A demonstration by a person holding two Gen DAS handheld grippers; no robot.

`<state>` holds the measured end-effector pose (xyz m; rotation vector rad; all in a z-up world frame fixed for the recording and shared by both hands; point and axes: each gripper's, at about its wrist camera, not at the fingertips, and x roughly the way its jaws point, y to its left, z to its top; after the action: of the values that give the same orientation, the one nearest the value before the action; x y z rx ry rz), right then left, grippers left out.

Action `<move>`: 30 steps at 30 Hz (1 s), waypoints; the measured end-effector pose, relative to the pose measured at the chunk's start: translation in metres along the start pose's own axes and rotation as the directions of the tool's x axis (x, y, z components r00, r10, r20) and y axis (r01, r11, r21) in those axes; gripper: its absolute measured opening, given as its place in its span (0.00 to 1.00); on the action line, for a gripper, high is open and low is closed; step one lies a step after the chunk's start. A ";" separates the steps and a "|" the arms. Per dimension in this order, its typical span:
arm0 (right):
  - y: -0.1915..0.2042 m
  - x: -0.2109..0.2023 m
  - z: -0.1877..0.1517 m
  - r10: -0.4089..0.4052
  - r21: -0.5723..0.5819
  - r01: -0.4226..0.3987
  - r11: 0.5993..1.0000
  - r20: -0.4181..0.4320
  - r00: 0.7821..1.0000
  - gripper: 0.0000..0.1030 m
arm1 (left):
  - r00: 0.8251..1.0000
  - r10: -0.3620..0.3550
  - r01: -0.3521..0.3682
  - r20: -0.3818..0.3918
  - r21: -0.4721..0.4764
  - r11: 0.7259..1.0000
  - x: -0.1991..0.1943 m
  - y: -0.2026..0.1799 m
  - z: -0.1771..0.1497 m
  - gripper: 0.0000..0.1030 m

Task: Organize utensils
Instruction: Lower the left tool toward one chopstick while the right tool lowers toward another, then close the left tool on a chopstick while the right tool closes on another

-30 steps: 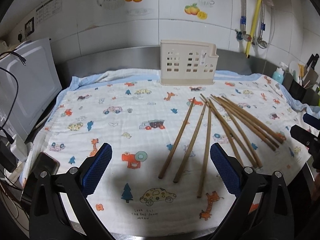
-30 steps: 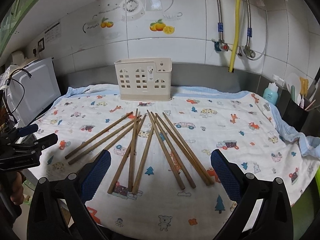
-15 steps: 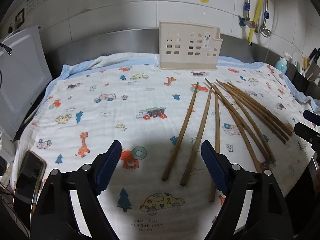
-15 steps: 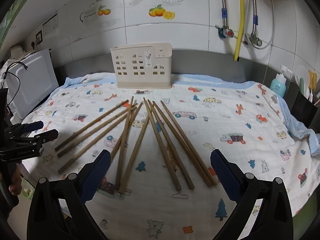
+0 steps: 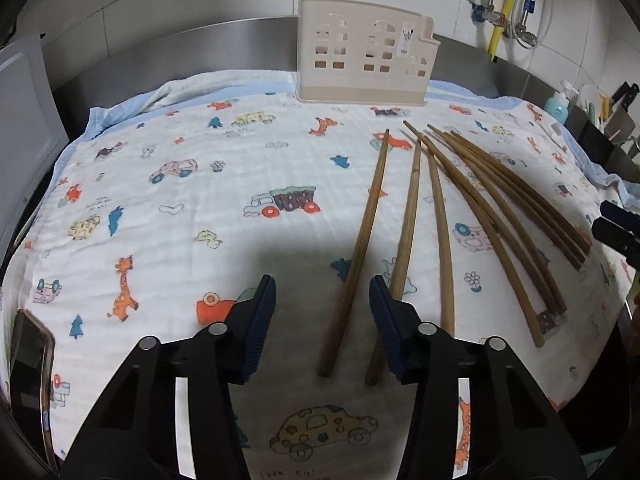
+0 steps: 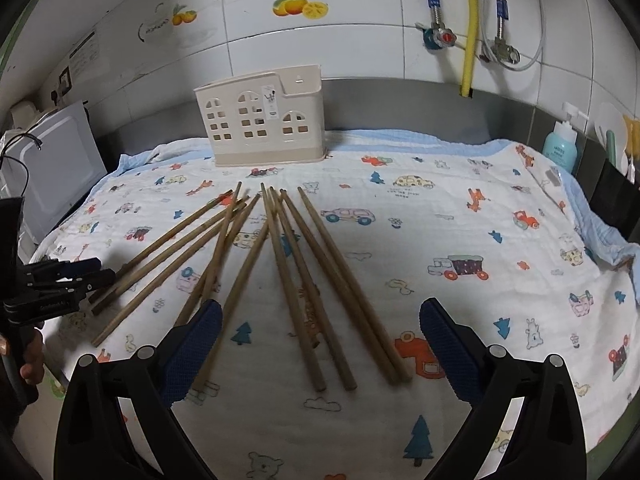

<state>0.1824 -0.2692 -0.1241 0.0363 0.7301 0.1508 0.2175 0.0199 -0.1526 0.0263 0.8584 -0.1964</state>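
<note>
Several brown wooden chopsticks (image 5: 452, 208) lie fanned on a cartoon-print cloth (image 5: 180, 200); they also show in the right wrist view (image 6: 280, 264). A beige perforated utensil holder (image 5: 366, 50) stands at the back by the wall; in the right wrist view the holder (image 6: 264, 118) stands left of centre. My left gripper (image 5: 322, 292) is partly open, its jaws on either side of the near end of the leftmost chopstick (image 5: 360, 248), without touching it. My right gripper (image 6: 320, 328) is wide open and empty above the near ends of the middle chopsticks.
A phone (image 5: 28, 376) lies at the cloth's near left corner. A white appliance (image 6: 52, 168) stands at the left. A soap bottle (image 6: 562, 146) and a dark utensil rack (image 5: 612, 120) stand at the right. Pipes (image 6: 470, 28) run down the tiled wall.
My left gripper moved forward and down to the leftmost chopsticks, and its jaws narrowed. My right gripper moved slightly closer to the chopsticks and stayed wide open.
</note>
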 end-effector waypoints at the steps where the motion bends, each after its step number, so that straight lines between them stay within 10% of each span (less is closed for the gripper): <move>1: -0.002 0.001 0.000 0.002 0.001 -0.002 1.000 -0.002 1.000 0.91 | 1.000 -0.009 0.009 -0.006 -0.002 1.000 0.002 0.000 0.000 0.42; 30: -0.052 0.029 -0.003 -0.001 -0.019 -0.002 1.000 -0.145 0.989 0.28 | 1.000 -0.015 0.016 -0.017 0.064 0.998 0.007 -0.007 0.000 0.26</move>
<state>0.2085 -0.3164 -0.1498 0.0078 0.8741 0.1621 0.2206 0.0123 -0.1573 0.0815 0.8683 -0.2387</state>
